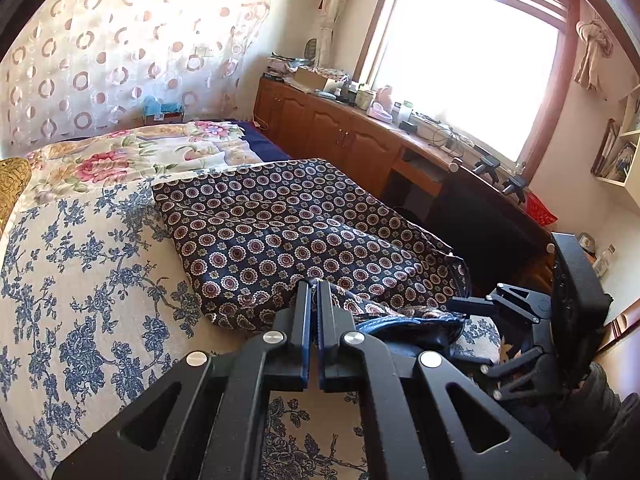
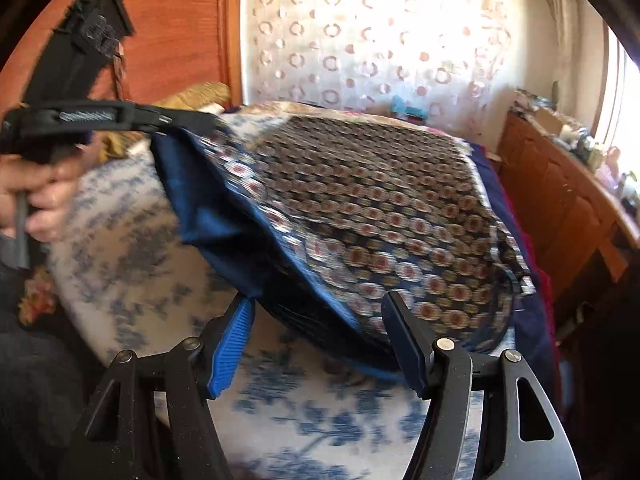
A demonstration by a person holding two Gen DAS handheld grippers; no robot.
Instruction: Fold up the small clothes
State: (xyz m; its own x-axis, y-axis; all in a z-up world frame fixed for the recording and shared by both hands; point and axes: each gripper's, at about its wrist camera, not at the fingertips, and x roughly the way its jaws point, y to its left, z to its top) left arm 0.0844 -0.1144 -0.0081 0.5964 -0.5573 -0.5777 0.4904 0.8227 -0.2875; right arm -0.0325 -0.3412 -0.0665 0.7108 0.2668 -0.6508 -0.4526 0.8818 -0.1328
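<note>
1. Left wrist view: the left gripper is clamped tight on the near edge of the patterned garment, which lies on the floral bedspread, its far part flat.
2. The right gripper stands wide, jaws apart and pressing on nothing; the cloth's lifted corner hangs just ahead of them, though blur makes contact hard to judge.
3. To fold well, I would close the right jaws on that corner level with the left grip, then carry both edges over together, keeping the hem taut.
4. Open bedspread lies to the left; the bed edge and wooden cabinets crowd the right.
</note>
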